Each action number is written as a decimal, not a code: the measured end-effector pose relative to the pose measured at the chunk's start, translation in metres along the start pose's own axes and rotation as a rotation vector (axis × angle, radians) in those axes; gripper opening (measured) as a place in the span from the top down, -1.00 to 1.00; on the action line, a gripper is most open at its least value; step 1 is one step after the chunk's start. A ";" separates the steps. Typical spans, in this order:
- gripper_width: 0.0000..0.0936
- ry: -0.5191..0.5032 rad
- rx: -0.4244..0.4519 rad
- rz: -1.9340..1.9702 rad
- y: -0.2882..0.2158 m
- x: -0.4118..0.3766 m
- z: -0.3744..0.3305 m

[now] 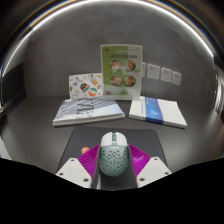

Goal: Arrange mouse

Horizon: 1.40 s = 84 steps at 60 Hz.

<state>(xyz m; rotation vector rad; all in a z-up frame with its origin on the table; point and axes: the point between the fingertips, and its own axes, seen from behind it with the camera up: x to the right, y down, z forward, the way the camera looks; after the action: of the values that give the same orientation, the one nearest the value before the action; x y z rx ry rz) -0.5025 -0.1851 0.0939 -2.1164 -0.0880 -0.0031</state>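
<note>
A pale grey-green mouse with a perforated shell sits between my gripper's two fingers. The magenta pads press against both of its sides, so the fingers are shut on it. The mouse points away from me, toward a dark mouse mat that lies just ahead on the grey table. Whether the mouse is lifted or resting on the mat is not clear.
Beyond the mat lie a stack of papers or booklets on the left and a white-and-blue book on the right. A green-and-white box stands upright behind them, with a small card to its left, against the wall.
</note>
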 end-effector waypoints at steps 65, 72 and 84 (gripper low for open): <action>-0.79 -0.267 -0.069 -0.102 0.118 -0.009 -0.238; -0.78 -0.300 -0.056 -0.108 0.117 -0.022 -0.251; -0.77 -0.261 -0.011 -0.133 0.093 -0.034 -0.238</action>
<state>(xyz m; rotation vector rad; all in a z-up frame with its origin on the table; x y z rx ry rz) -0.5221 -0.4383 0.1367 -2.1084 -0.3847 0.1943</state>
